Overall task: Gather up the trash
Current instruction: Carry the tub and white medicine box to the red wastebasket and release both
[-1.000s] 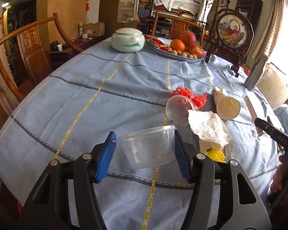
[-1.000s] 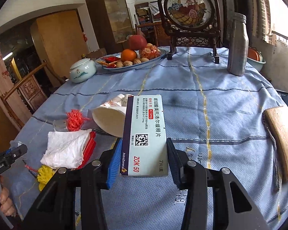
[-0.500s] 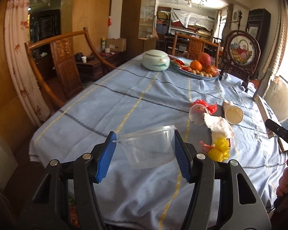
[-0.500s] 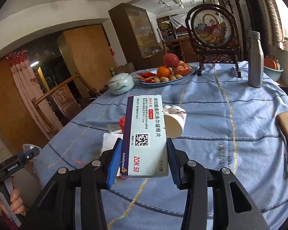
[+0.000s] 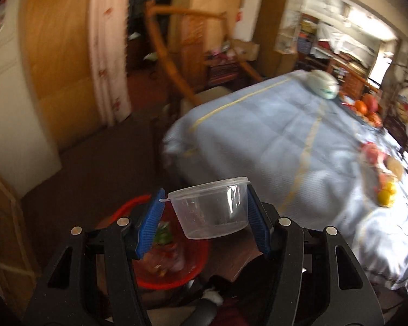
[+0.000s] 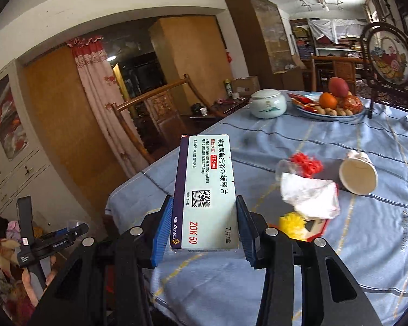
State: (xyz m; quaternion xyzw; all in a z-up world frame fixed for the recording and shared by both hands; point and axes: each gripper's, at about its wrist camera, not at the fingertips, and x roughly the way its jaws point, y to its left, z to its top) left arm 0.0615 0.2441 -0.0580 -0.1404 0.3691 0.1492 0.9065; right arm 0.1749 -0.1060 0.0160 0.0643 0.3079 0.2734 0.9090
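Observation:
My left gripper [image 5: 204, 214] is shut on a clear plastic tub [image 5: 210, 207], held upright above a red bin [image 5: 174, 260] on the floor beside the table; the bin holds some rubbish. My right gripper [image 6: 202, 226] is shut on a pale medicine box [image 6: 206, 195] with a QR code, held over the table's near edge. On the blue tablecloth [image 6: 299, 244] lie a crumpled white tissue [image 6: 308, 194], a paper cup [image 6: 357, 175] on its side, red plastic bits [image 6: 307, 163], a clear cup [image 6: 284, 167] and a yellow scrap [image 6: 292, 224]. The left gripper [image 6: 73, 229] shows at the lower left of the right wrist view.
A white lidded jar [image 6: 268, 103], a fruit plate [image 6: 331, 106] and a framed embroidery stand [image 6: 389, 59] sit at the table's far side. A wooden chair [image 6: 155, 119] stands at the table's left. A white cabinet [image 5: 11, 114] and curtain [image 5: 108, 49] line the wall.
Both grippers swung left, away from the table. The left one, with the tub, came off the table to above the red bin. The right one, with the box, drew back toward the table's edge.

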